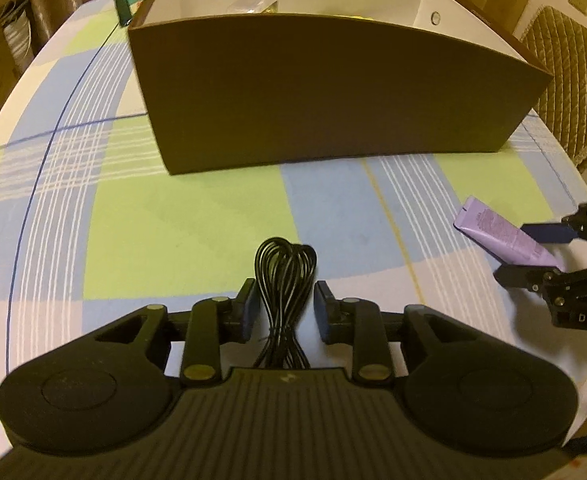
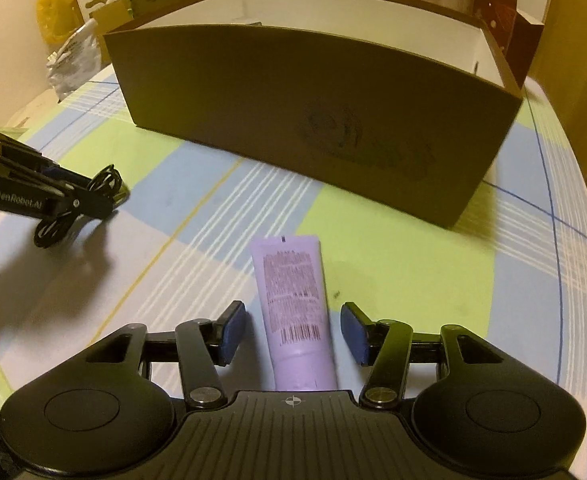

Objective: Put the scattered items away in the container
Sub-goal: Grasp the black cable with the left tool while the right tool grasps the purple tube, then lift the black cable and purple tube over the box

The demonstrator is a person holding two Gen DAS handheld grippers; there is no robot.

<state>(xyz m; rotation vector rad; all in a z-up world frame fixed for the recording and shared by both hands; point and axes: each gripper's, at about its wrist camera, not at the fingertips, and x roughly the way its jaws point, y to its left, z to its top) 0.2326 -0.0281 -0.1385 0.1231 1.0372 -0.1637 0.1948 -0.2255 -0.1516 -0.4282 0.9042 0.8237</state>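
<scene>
A bundled black cable (image 1: 285,264) lies on the checked tablecloth between the fingers of my left gripper (image 1: 287,304). The jaws stand open, with a gap showing at the right pad. A purple tube (image 2: 293,280) lies between the fingers of my right gripper (image 2: 293,332), which is open with room on both sides. The brown box (image 1: 333,92) with white inner walls stands just beyond both. The right gripper (image 1: 521,252) straddles the tube (image 1: 489,224) at the right edge of the left wrist view. The left gripper (image 2: 109,192) and cable (image 2: 49,234) show at the left of the right wrist view.
A pale packet (image 1: 253,2) sits inside the box. A green packet (image 1: 129,4) lies behind its left corner. A padded chair (image 1: 565,80) stands past the table's right edge. A yellow bag (image 2: 59,4), a white bag (image 2: 73,60) and a red carton (image 2: 501,12) crowd the far side.
</scene>
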